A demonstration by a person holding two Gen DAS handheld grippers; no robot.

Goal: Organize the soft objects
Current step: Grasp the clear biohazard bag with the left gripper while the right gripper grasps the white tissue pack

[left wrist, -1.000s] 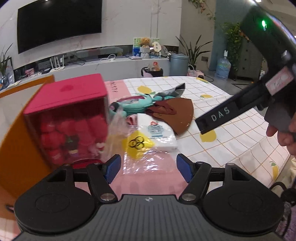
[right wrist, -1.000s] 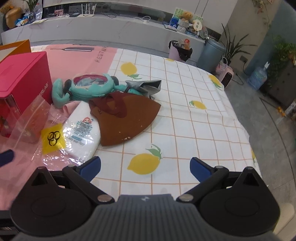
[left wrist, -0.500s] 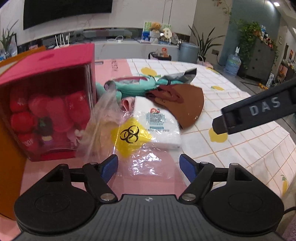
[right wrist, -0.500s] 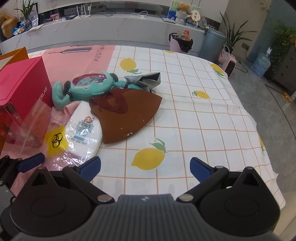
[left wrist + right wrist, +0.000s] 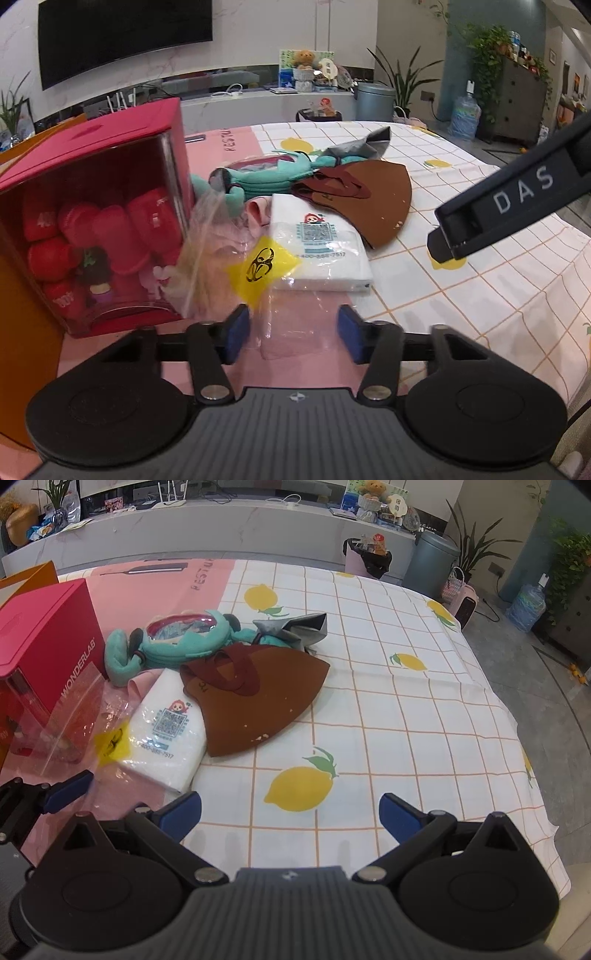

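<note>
Lemon-print cloth [image 5: 480, 295] and a pink runner cover the living-room table where soft goods sit in a heap. From the left wrist camera, the left gripper [image 5: 293, 332] has come lower and nearer over the past second, and its blue pads [image 5: 236, 328] are now closing around the near edge of a clear zip bag [image 5: 288, 325] with a yellow biohazard label; the film lies between them, though the pads do not yet look pressed on it. A white tissue pack [image 5: 321, 251], a brown fabric pouch [image 5: 373, 199] and a teal plush [image 5: 266, 173] lie just beyond, beside a red gift box [image 5: 96, 206].

From the right wrist camera, the right gripper [image 5: 290, 812] hangs open and empty above a printed lemon, apart from the pile [image 5: 221, 679], its place unchanged. The bag, likely the container for these items, appears about to be lifted; sorting itself has hardly begun.
</note>
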